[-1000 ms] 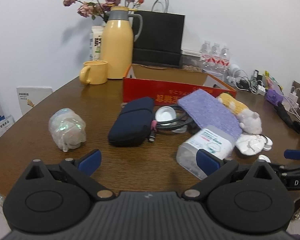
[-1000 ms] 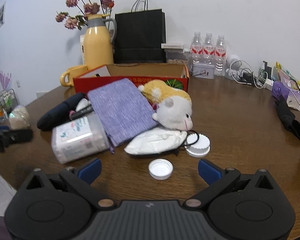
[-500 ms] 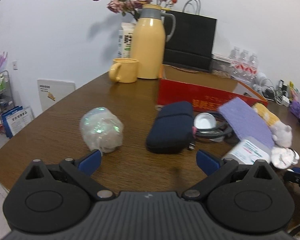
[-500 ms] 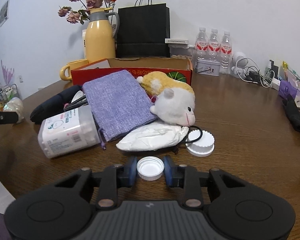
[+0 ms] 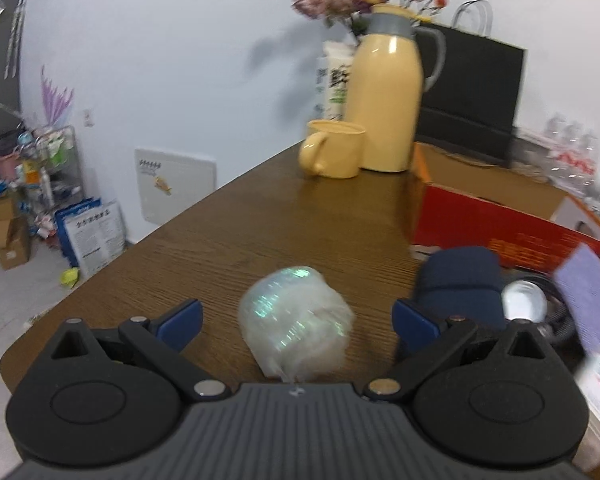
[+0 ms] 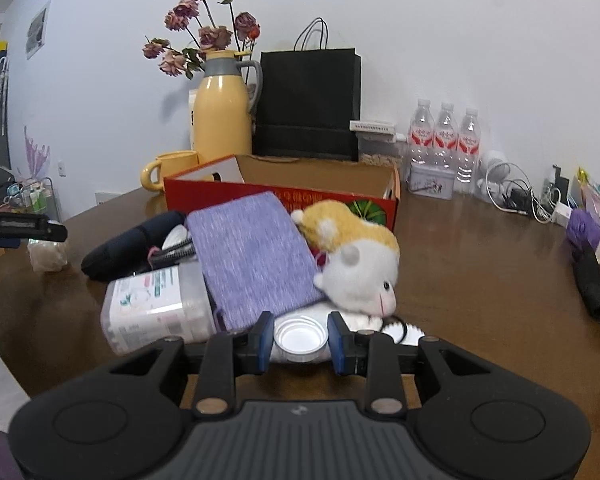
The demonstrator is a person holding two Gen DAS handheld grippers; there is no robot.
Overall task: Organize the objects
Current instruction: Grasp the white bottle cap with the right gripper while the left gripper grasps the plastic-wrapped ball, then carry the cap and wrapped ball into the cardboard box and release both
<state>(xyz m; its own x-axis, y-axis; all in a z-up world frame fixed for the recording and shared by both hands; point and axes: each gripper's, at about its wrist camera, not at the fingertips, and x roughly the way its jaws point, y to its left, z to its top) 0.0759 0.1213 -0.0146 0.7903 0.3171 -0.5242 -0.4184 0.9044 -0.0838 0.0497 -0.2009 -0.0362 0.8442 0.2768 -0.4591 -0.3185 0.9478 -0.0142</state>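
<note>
The right claw pinched the white cap by its rim, where a shallow grip risked slippage; the left claw stood spread.

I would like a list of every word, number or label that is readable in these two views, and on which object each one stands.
No text can be read with certainty.
Red cardboard box: yellow print on the front, too blurred.
Clear plastic jar: printed label, too small.
Three water bottles: red labels, illegible.
White carton behind the yellow thermos: dark code pattern, blurred.
Small tin: unreadable.
</note>
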